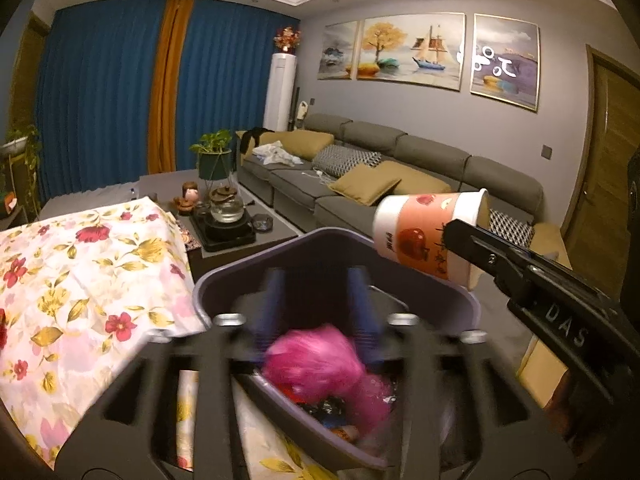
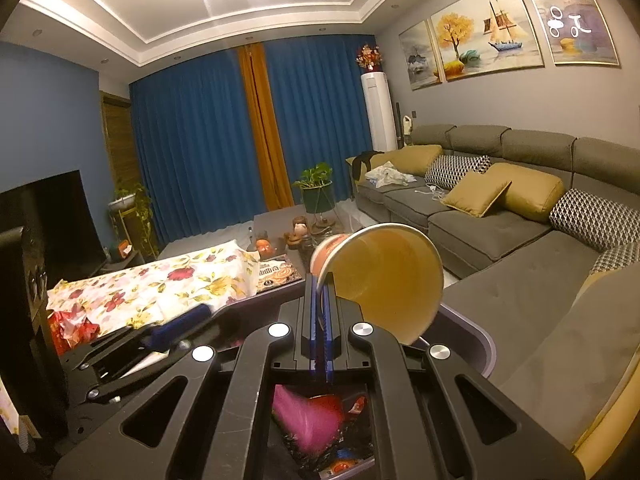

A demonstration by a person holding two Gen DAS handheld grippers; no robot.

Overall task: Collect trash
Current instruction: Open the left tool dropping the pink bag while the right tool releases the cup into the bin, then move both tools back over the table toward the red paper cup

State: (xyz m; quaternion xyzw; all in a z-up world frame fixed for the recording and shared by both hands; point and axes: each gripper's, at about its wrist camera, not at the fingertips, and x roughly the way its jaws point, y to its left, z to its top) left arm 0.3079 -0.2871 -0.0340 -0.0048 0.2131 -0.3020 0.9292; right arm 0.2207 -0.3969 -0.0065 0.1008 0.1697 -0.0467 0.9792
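Your right gripper [image 2: 319, 312] pinches the rim of the apple-print paper cup [image 1: 430, 234], tipped on its side just above the purple plastic bin [image 1: 460, 300]. Your left gripper [image 1: 316, 300] is spread, hovering over the bin. The pink plastic bag [image 1: 316, 360] and other wrappers are already in. Judging by that, you're well along: the cup isn't dropped yet, and red wrappers [image 2: 74, 328] by the floral cloth [image 1: 80, 272] look left.

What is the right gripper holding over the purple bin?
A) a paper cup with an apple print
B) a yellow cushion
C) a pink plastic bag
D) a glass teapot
A: the right gripper pinches the rim of the apple-print paper cup above the purple plastic bin.
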